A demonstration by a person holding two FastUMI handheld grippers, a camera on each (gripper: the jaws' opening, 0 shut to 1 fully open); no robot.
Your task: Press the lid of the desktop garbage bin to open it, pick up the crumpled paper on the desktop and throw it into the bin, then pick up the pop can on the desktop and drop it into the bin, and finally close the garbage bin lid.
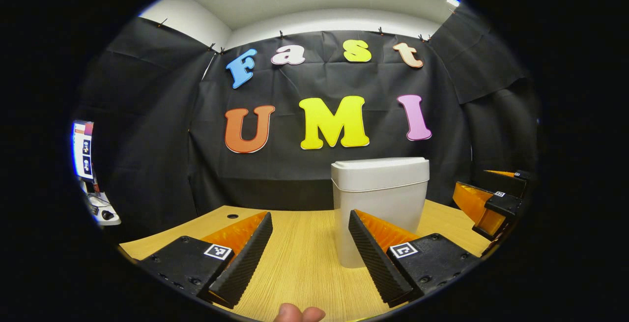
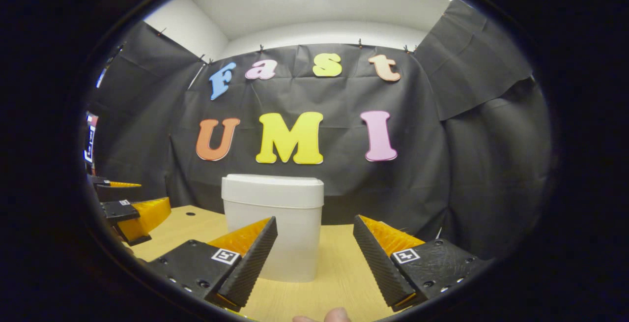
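The desktop garbage bin (image 1: 378, 209) is seen standing upright on the wooden desktop (image 1: 304, 258), in front of the black cloth wall; its lid (image 1: 379, 172) lies flat and shut on the body. In the right gripper view the same bin (image 2: 272, 228) stands just left of centre, with its lid (image 2: 272, 189) likewise down. The crumpled paper and the pop can cannot be located from these pictures.

The left gripper (image 1: 309, 253) is held low over the desktop with its fingers spread apart and nothing between them; the bin stands ahead and slightly to its right. The right gripper (image 2: 314, 258) is held in the same manner, fingers released and empty, with the bin ahead and slightly to its left. Each gripper is also caught at the edge of the other's view, so they are judged to flank the bin. Fingertips of the holding hands (image 1: 300, 313) are glimpsed at the bottom edge.

The first step is judged to be in hand: the lid has not yet been pressed. For the next move, one gripper would need to be raised above the lid and brought down onto its top, firmly enough for the latch to be released, while the light bin is kept from sliding or tipping.
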